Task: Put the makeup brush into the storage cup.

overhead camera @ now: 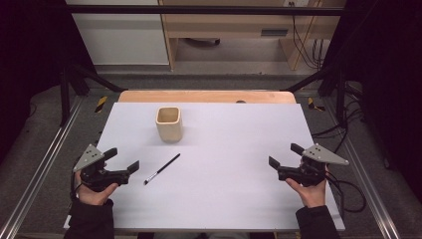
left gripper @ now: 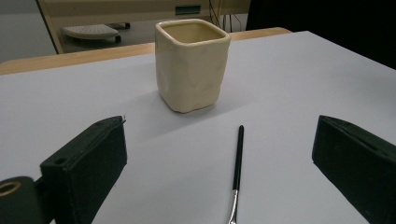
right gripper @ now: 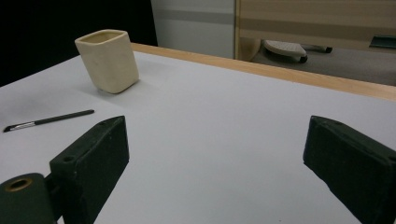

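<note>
While both claws hang wide open and empty, we keep our left gripper beside the thin makeup brush at centre-left, our right gripper well apart; a shallow pinch could roll it toward the cream cup.

One cream, square-sided ceramic cup, at twelve o'clock on the sheet. One slim black-handled brush with a silver ferrule, at about eight o'clock from table centre. One white sheet-covered table. Two black two-jaw grippers: left gripper at eight o'clock, right gripper at four o'clock.
</note>
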A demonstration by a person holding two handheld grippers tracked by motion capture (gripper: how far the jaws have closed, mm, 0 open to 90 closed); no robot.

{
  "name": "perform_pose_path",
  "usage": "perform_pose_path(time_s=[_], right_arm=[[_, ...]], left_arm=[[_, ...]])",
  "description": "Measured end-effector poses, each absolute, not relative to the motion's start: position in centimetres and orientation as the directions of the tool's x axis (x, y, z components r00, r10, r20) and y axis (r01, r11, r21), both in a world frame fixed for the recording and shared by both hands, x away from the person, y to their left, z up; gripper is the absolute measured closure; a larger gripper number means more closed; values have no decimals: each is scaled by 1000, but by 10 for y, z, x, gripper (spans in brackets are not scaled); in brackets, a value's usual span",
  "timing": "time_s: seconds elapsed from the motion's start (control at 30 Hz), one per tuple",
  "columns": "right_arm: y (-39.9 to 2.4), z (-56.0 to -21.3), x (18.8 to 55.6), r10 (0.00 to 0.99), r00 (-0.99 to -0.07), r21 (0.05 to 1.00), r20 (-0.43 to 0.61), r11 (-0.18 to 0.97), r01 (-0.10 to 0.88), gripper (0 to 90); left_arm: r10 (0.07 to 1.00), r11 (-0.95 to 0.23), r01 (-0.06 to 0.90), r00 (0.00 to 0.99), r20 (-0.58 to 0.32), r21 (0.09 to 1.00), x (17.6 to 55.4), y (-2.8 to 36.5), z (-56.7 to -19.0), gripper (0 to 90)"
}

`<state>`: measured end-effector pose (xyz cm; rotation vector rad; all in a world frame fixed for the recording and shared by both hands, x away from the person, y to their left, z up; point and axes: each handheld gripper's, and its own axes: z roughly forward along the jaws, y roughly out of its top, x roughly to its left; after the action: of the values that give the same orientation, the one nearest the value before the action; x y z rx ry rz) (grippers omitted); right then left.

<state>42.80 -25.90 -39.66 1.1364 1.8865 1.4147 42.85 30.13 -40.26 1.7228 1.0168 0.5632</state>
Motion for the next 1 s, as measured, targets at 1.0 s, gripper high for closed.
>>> perform_pose_path(time_s=[1.0], right_arm=[[-252, -395, 426, 854, -518, 942, 48, 134, 308, 70]], left_arm=[[811, -250, 422, 583, -50, 871, 444, 268, -399, 43]])
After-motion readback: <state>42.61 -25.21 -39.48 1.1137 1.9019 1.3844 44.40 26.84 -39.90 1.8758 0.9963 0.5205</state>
